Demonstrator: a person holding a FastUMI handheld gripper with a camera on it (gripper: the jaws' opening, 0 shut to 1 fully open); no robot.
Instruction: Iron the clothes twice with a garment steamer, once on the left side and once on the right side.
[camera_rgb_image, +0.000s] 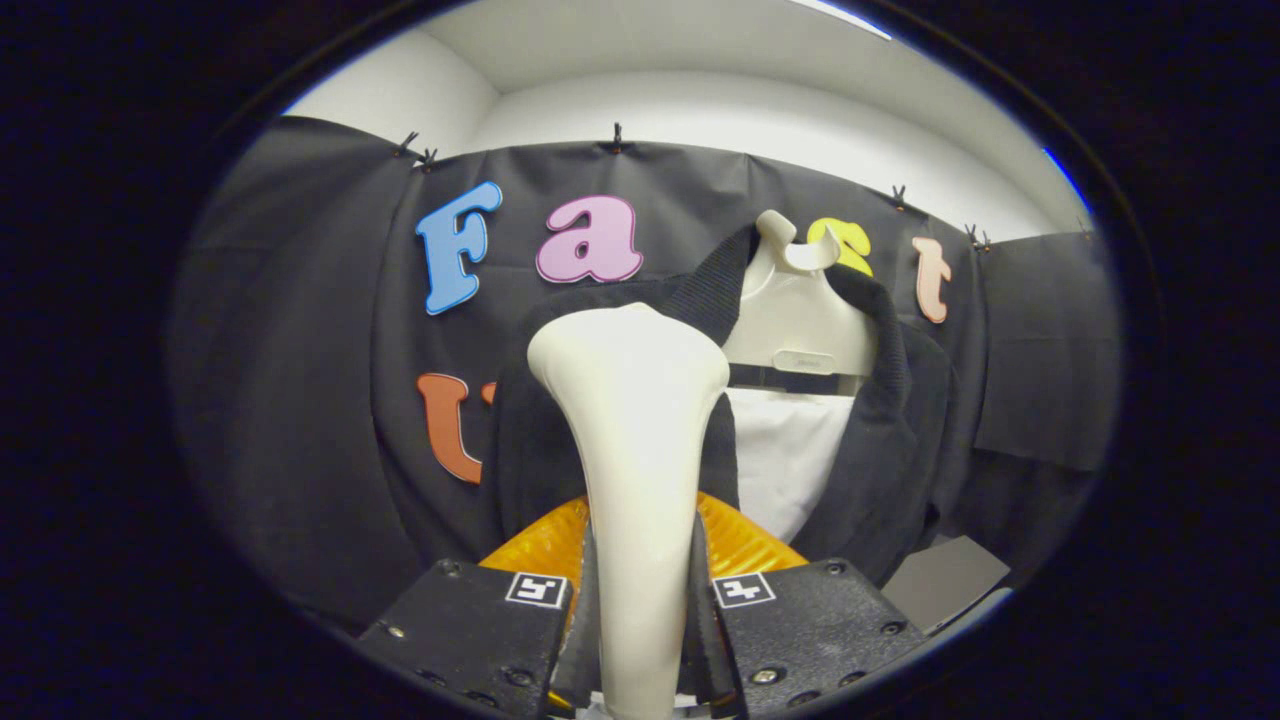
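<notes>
Item, nearest: gripper (640, 640), both fingers pressed against the handle of the garment steamer (632, 450), which stands upright between them; its broad head sits at collar height against the dark garment (890, 450).

Item, largest: the dark garment, hung open on a pale hanger form (795, 310) just beyond the fingers, a white panel (785, 460) showing in the opening.

Item: an orange ribbed piece (740, 540) just behind the handle, identity unclear.

Item: grey flat piece (945, 580) low beside the garment.

Risk, judged: the smooth tapering handle may twist or slide within the pinch, tilting the head off the fabric; a drifting stroke could snag the collar or pull the garment askew.
</notes>
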